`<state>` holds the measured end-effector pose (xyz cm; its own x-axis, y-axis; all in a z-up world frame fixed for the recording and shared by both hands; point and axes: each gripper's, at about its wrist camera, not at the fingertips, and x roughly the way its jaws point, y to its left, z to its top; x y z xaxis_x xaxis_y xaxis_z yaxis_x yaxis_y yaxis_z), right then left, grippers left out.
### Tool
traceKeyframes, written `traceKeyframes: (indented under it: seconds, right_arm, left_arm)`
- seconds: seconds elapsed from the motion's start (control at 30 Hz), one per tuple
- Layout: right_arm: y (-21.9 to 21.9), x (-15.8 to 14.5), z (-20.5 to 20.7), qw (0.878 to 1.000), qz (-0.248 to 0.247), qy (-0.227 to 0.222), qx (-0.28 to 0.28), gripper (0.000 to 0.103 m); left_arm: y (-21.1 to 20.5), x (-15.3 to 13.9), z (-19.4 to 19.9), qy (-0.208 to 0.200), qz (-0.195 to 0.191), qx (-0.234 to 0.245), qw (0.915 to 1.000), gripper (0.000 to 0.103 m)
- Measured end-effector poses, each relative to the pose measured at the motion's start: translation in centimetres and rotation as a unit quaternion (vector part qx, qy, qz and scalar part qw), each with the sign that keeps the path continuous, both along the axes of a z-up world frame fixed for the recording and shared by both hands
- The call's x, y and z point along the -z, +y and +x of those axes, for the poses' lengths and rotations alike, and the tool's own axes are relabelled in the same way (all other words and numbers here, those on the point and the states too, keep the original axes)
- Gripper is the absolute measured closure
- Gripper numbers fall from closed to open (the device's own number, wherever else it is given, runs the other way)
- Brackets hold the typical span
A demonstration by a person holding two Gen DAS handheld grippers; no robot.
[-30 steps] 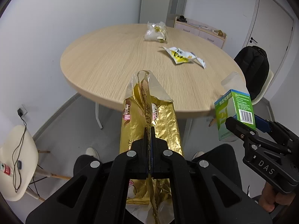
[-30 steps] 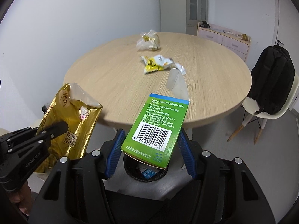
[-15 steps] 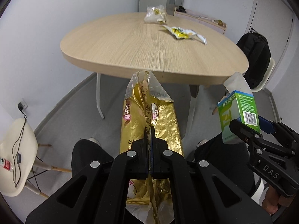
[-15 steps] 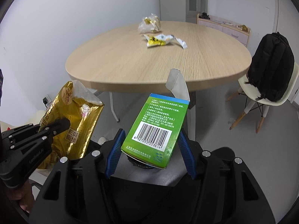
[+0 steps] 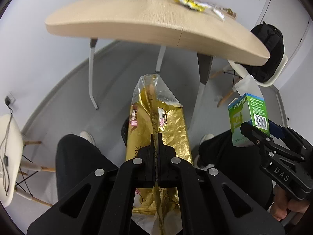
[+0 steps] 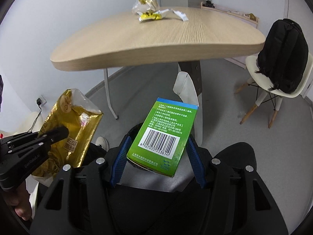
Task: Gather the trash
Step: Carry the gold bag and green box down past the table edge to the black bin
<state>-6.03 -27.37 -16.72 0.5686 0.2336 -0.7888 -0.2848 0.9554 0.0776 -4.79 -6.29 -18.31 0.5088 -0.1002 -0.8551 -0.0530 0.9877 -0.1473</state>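
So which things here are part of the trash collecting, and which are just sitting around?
Part of the job:
- gold snack bag, in the left gripper
- green box, in the right gripper
- yellow wrapper and clear crumpled bag on the table
- black bin, mostly hidden below the box

Just lying about:
- black backpack on a chair
- white chair

- Left wrist view looks forward along its fingers from below table [image 5: 156, 29] height, close over the knees.
- Right wrist view sits alongside, facing likewise.
- Both share the table, its wrappers [image 6: 150, 16], and the backpack [image 6: 281, 54].
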Motion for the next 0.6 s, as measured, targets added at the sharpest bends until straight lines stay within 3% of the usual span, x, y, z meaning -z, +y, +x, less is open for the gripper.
traceKeyframes:
  seconds: [0.6]
  right_arm:
    - [1.6, 6.0, 4.5, 0.999, -0.011, 0.037, -0.005, 0.048]
  left_arm:
    - [1.3, 3.8, 5.2, 0.000, 0.012, -0.029, 0.9995, 0.103]
